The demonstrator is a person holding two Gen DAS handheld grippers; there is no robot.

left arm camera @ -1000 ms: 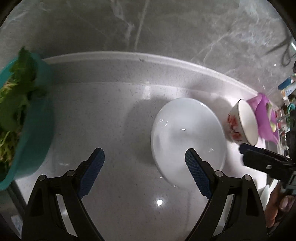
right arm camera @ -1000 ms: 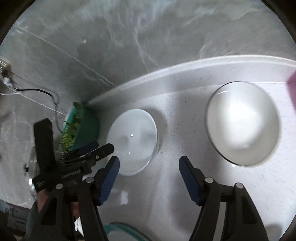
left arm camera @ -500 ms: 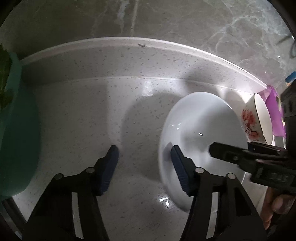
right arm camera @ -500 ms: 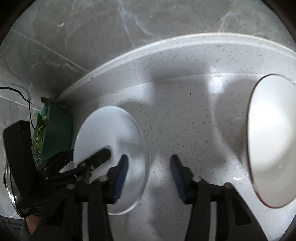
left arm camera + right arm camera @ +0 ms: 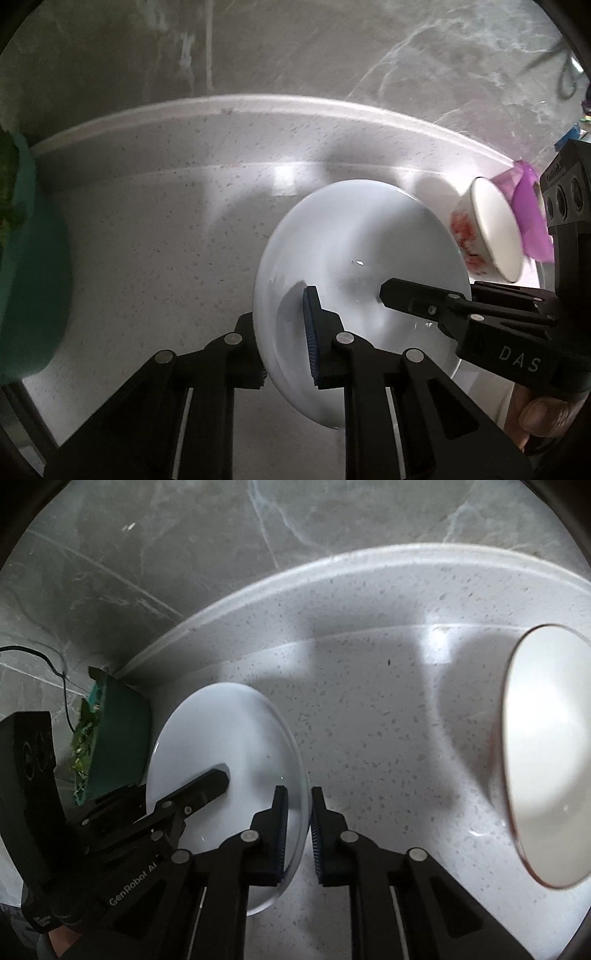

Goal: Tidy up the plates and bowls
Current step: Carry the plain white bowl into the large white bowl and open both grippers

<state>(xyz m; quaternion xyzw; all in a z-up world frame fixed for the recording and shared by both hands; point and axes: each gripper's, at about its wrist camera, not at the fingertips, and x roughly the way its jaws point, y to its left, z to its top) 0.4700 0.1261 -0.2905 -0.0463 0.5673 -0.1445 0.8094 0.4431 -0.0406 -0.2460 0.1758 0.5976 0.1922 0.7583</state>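
Note:
A white plate (image 5: 362, 258) lies on the speckled white counter. My left gripper (image 5: 284, 343) is shut on the plate's left rim, one blue pad (image 5: 310, 332) on top of the rim and the other finger beneath it. In the right wrist view the same plate (image 5: 221, 731) has its right rim pinched by my right gripper (image 5: 298, 823), also shut. Each gripper shows in the other's view: the right gripper (image 5: 406, 295) over the plate's right side, the left gripper (image 5: 207, 786) over its left. A white bowl with red flowers (image 5: 487, 236) stands to the right of the plate, also visible as the bowl (image 5: 546, 757).
A teal bowl of greens (image 5: 33, 277) sits at the counter's left end, seen again as the teal bowl (image 5: 114, 738). A purple item (image 5: 528, 206) lies behind the flowered bowl. A grey marble wall (image 5: 295, 55) backs the counter. A thumb (image 5: 543, 417) shows at the right.
Both grippers moved in on the white plate from either side and their jaws went from wide open to shut on its rims. The teal bowl slid toward the left edge.

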